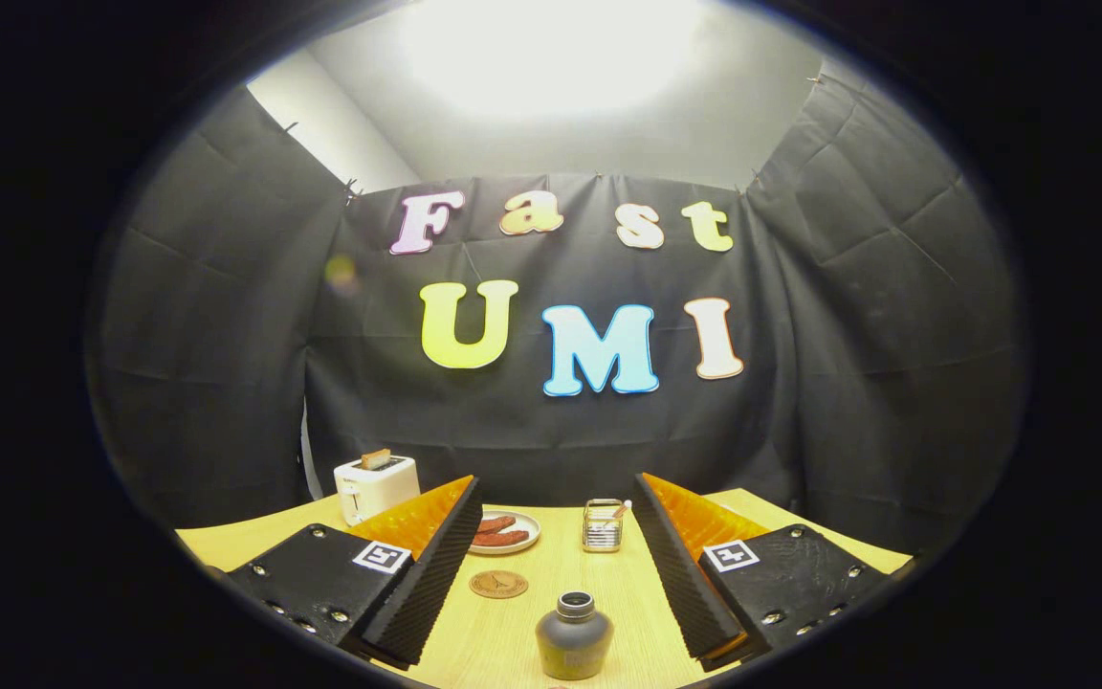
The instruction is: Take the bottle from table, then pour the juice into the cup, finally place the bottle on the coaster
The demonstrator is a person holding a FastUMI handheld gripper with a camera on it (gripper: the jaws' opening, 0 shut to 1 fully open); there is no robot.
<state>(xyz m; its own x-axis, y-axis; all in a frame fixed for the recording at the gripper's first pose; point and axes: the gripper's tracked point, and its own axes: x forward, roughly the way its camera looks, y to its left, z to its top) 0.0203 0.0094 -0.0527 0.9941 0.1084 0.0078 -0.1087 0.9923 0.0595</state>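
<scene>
Standing upright on the near part of the worktop (599, 574), the bottle (574, 647) sits between the two fingers of the tool (551, 651), nearer the right finger than the left, with open space on both sides. It is a short, squat vessel with a rounded dark grey matt body, a narrow neck and a darker ringed cap. Its contents cannot be judged through the opaque wall.

The tool is spread wide; neither finger touches the bottle. Both fingers carry ribbed inner faces, and each mount bears a square printed marker.

The worktop is a pale wood-grain surface. Just left of the bottle and slightly farther off lies the coaster (498, 584), a flat round brown disc with a small emblem at its centre, bare on top.

Farther away, beyond the fingers, the cup (603, 525) stands right of centre: a small clear glass container with straight sides and a metallic look at its rim, holding what appears to be a thin stick or straw. Whether it holds liquid cannot be determined.

Left of the cup, a white round plate (505, 533) carries two reddish-brown sausages (496, 532), partly hidden by the left finger.

At the far left stands a white toaster (376, 487), boxy with rounded corners, with a slice of toast (376, 458) protruding from its slot.
</scene>
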